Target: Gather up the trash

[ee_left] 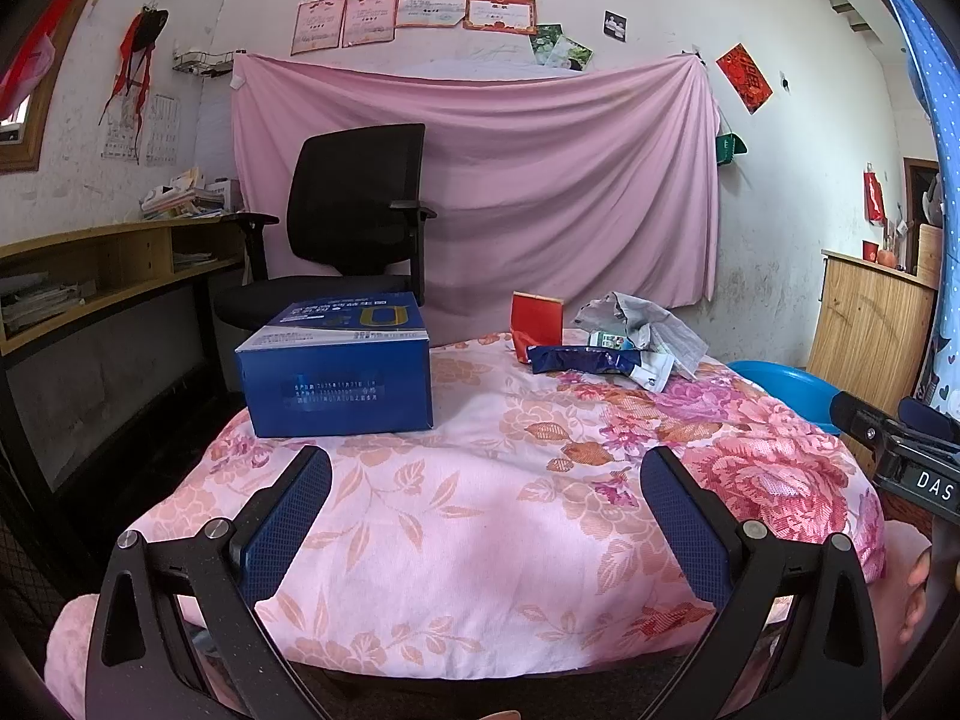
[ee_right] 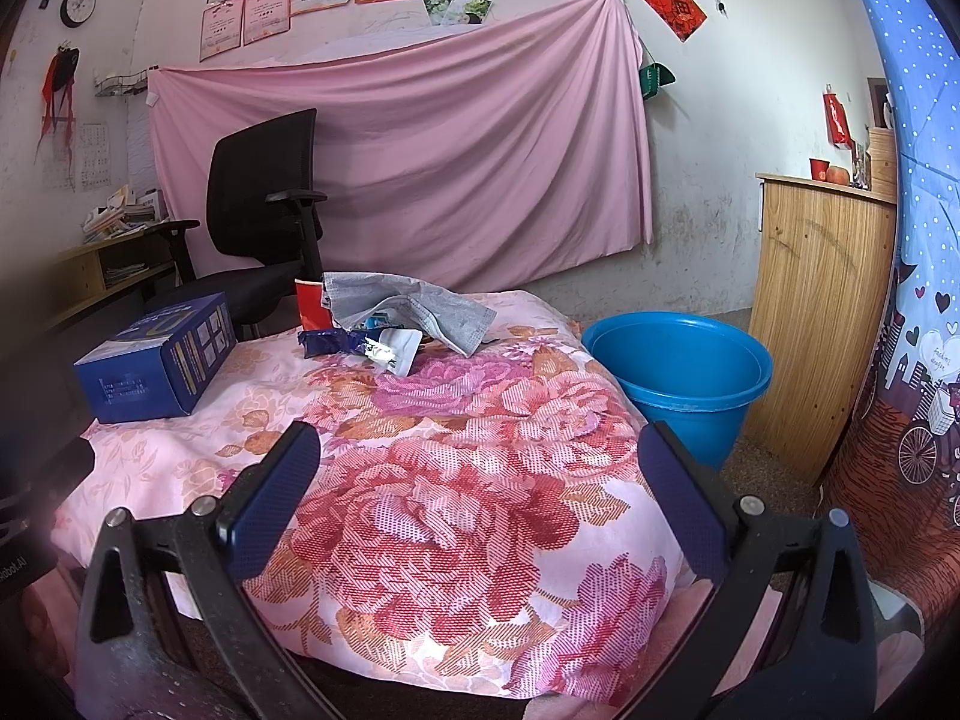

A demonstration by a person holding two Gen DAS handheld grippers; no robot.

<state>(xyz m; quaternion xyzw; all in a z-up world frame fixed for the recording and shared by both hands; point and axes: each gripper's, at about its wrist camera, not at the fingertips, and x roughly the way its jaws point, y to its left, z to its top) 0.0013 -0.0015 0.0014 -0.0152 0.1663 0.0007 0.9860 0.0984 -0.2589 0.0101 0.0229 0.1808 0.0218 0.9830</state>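
Trash pile (ee_right: pixel 384 324) — a crumpled grey paper sheet (ee_right: pixel 414 306), a dark blue foil wrapper (ee_right: pixel 324 341), a small white torn packet (ee_right: pixel 399 357) and a red paper cup (ee_right: pixel 312 306) — sits at the far edge of the worktop, which is covered by a pink floral cloth (ee_right: pixel 456 480). In the left wrist view the same cluster lies far right of centre: grey sheet (ee_left: pixel 642 321), blue wrapper (ee_left: pixel 579 359), red cup (ee_left: pixel 537 318).

Blue rectangular cardboard box (ee_left: pixel 339 369) stands on the far left of the cloth, well apart from the trash. Round blue plastic bucket (ee_right: pixel 681 378) stands on the floor just beside the worktop's right side, near a wooden cabinet (ee_right: pixel 816 324). Black mesh office chair (ee_left: pixel 354 210) behind the worktop, in front of a pink sheet hung on the wall (ee_left: pixel 510 180).

Left tool (ee_left: pixel 486 468): fingers spread apart, nothing between them, over the near edge of the cloth. Right tool (ee_right: pixel 480 450): fingers likewise apart and empty — over the large red flower print, near side. Neither touches the trash.
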